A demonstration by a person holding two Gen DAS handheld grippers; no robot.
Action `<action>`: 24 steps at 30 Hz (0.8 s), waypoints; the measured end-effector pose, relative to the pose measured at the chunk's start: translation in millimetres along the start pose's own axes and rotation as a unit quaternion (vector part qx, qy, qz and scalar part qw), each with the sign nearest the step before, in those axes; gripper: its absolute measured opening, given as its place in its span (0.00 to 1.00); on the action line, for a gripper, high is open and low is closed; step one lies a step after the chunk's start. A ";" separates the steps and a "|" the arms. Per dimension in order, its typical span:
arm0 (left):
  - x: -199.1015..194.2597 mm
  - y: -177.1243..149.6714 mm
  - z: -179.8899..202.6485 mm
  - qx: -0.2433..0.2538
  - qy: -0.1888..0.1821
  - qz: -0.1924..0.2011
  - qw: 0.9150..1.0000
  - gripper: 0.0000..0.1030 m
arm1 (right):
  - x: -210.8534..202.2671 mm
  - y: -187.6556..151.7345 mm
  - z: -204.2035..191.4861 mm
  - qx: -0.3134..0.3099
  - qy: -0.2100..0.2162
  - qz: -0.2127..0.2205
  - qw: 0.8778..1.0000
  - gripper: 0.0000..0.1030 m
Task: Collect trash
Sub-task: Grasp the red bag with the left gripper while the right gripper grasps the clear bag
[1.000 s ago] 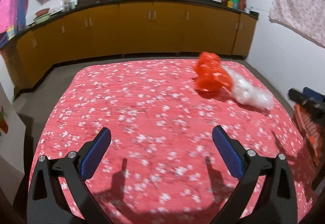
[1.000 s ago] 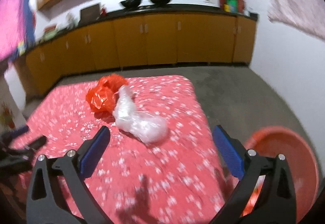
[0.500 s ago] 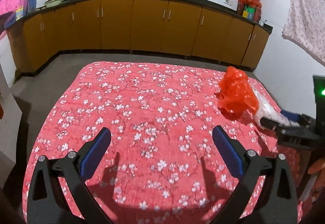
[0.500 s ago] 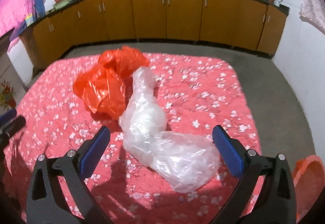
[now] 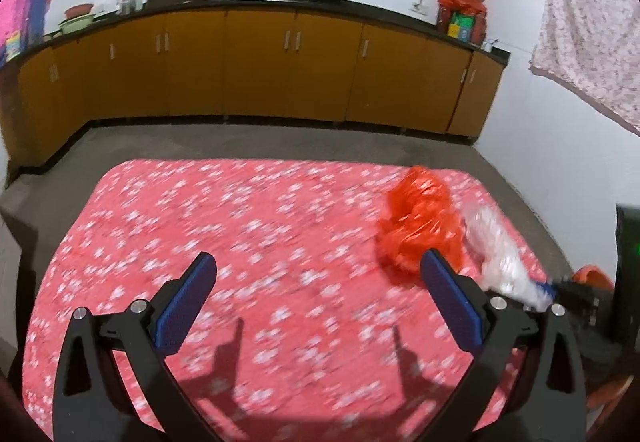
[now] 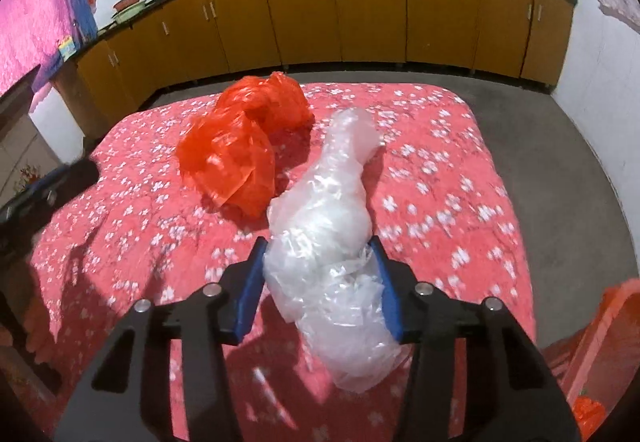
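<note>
A crumpled clear plastic bag (image 6: 332, 226) lies on the red flowered table (image 6: 440, 177). My right gripper (image 6: 318, 274) has closed in on its near end, with the blue pads pressing the plastic on both sides. A crumpled orange plastic bag (image 6: 240, 145) lies just left of it, touching it. In the left wrist view my left gripper (image 5: 316, 298) is open and empty above the table, with the orange bag (image 5: 420, 226) and the clear bag (image 5: 500, 254) ahead to the right. The right gripper (image 5: 560, 288) shows there at the clear bag's end.
An orange basin (image 6: 600, 342) stands on the floor at the table's right, also in the left wrist view (image 5: 592, 278). Yellow kitchen cabinets (image 5: 280, 69) run along the far wall, with grey floor between them and the table.
My right gripper moved forward over the clear bag and closed from wide open onto it. The left gripper drew back and tilted up, staying open.
</note>
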State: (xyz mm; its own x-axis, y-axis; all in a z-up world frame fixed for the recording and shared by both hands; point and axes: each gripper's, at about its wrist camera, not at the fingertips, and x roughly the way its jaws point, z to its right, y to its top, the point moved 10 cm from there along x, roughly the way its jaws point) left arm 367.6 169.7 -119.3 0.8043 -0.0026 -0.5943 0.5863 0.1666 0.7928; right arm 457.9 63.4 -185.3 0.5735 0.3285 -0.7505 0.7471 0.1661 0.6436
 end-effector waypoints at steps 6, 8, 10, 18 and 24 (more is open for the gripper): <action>28.0 20.2 39.0 0.007 -0.020 -0.010 1.000 0.98 | -19.9 -6.9 24.1 0.035 -0.026 0.021 0.999 0.45; 40.5 23.0 49.0 0.014 -0.017 -0.019 1.000 0.98 | -27.6 -11.0 33.3 0.050 -0.032 0.028 0.998 0.45; 56.6 22.1 58.1 0.023 -0.008 -0.036 0.999 0.98 | -31.8 -14.0 40.6 0.066 -0.032 0.030 0.997 0.45; 98.2 8.3 69.1 0.035 0.015 -0.092 0.995 0.86 | -38.3 -28.2 55.7 0.094 -0.023 0.026 0.995 0.45; 101.2 -5.4 75.3 0.035 -0.012 -0.113 0.993 0.41 | -45.2 -33.6 55.9 0.101 -0.015 0.027 0.994 0.45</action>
State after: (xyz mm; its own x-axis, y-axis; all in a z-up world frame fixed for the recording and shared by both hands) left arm 453.1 94.3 -173.6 0.6537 -0.0554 -0.7547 0.7561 0.0896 0.6483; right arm 425.7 -9.0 -181.4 0.6222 0.3041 -0.7214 0.7654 -0.0432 0.6421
